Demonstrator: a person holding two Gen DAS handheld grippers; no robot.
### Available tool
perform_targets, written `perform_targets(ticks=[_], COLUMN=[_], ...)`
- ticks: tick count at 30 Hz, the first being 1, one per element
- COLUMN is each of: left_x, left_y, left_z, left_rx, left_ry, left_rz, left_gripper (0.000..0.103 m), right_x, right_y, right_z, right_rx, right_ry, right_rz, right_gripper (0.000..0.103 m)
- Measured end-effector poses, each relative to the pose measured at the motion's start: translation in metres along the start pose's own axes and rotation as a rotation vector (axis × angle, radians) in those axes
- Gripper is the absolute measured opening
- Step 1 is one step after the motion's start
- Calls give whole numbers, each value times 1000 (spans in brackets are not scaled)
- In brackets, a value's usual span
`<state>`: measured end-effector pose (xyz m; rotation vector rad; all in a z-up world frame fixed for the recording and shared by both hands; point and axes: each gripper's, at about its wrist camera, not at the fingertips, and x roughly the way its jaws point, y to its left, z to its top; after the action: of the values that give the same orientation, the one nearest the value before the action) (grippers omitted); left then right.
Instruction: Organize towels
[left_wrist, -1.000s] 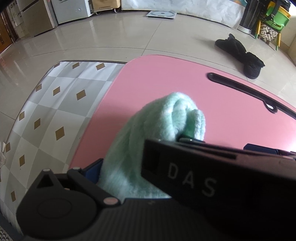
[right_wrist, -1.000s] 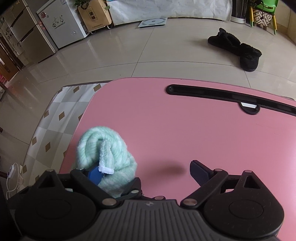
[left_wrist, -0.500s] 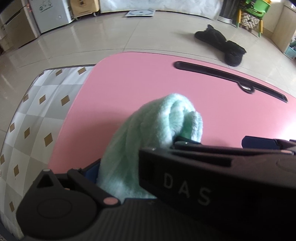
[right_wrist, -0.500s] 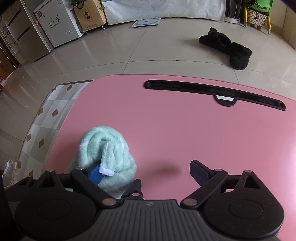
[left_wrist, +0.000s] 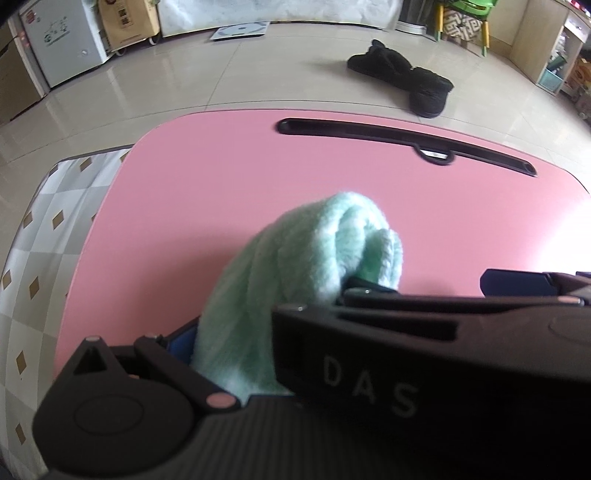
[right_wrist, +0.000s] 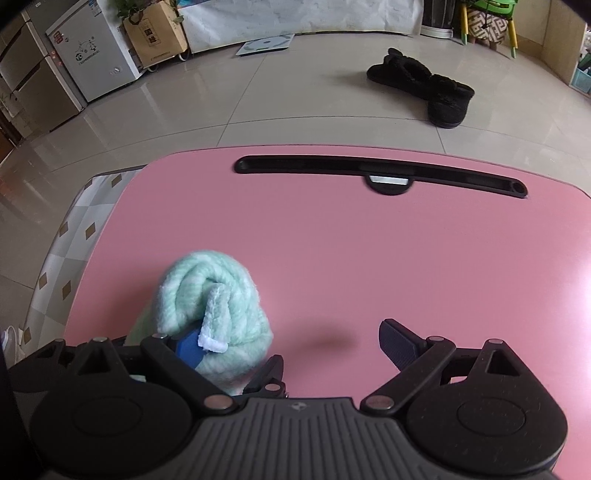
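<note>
While one rolled mint towel (right_wrist: 212, 314) lies lengthwise away from the cameras, left gripper (left_wrist: 266, 332) clamps it — right gripper (right_wrist: 291, 341) jaws apart, empty.

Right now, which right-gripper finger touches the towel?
The right gripper's left finger: its blue pad sits against the mint towel. The other finger stands apart over bare pink table.

A single mint-green towel (right_wrist: 214, 302) — fluffy terry, rolled into a thick bundle — sits low and left of centre in the right wrist view, its coiled end facing up. One small white-edged corner pokes out of the roll — in the left wrist view it fills the lower middle.
</note>
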<state>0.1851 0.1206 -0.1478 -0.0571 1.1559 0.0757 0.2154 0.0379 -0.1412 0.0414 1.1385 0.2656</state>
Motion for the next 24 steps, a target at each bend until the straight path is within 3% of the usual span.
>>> perform_targets(ticks=[24], left_x=[2], left_y=[-45], left_z=[6], left_rx=[54], left_ry=[2], left_rz=[-34], left_gripper=[103], right_x=[-13], right_y=[-47], right_z=[-5], right_rx=[80], right_ry=[1], right_rz=[-54], right_gripper=[95])
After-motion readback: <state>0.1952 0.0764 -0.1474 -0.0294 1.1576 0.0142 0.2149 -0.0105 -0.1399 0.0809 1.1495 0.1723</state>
